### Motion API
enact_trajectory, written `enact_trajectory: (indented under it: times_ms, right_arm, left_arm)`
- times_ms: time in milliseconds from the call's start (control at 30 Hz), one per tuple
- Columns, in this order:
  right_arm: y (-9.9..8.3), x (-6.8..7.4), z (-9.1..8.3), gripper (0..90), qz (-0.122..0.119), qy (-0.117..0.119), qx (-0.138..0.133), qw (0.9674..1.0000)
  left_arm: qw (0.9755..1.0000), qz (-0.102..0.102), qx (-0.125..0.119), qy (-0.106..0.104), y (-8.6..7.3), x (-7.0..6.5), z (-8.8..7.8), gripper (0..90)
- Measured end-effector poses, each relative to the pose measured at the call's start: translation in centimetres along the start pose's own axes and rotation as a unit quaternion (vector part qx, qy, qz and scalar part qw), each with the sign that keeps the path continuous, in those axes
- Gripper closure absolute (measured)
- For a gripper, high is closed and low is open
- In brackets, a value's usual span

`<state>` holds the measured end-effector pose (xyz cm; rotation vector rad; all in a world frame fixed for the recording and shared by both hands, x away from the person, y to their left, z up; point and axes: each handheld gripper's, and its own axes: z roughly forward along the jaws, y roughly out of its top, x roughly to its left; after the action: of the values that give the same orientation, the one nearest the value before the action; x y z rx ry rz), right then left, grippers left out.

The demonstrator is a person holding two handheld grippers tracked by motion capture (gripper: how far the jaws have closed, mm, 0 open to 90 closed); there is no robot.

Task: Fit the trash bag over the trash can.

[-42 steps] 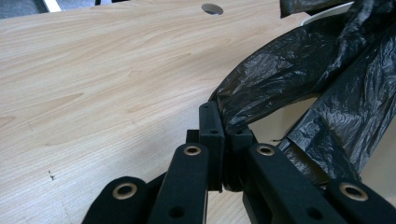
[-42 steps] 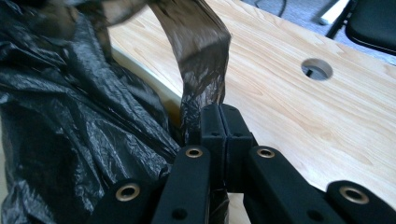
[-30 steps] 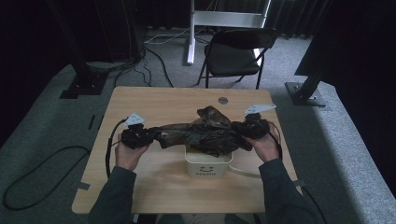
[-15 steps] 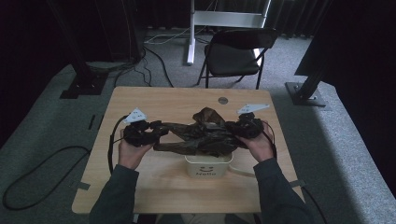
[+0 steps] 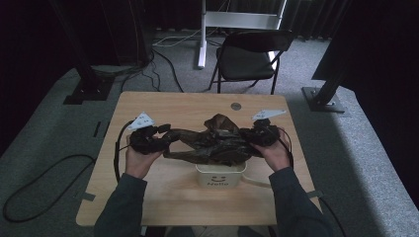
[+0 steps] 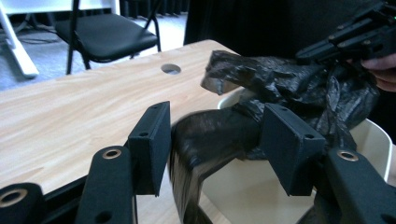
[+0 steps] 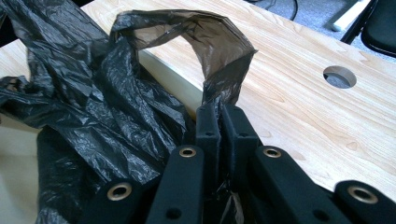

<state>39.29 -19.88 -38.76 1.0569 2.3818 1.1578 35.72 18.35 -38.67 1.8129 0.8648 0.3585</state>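
A crumpled black plastic bag stretches between the left gripper and the right gripper above a small white bin. The bin stands near the tabletop's near edge. A black folding chair stands beyond the far edge.

Dim, soft high view with dark surroundings; both gripper views are brighter, the nearest plastic perhaps motion-blurred.

One word to read here: "Hello", printed under a small smiley face on the front wall of the white bin, sitting between the two claws, nearer the person.
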Motion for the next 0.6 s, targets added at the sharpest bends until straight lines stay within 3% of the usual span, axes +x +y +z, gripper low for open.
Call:
enact_trajectory:
  times_ms: [200,600]
  right_arm:
    - [0.0,-0.1,-0.1,85.8,0.004,-0.001,0.0,1.0]
    - [0.0,-0.1,0.0,86.2,0.005,-0.002,0.0,1.0]
  left_arm:
    - [0.9999,-0.006,-0.01,0.007,0.1,0.1,-0.4,42.4]
    - [0.9987,0.02,0.015,-0.045,0.5,-2.5,1.8,44.6]
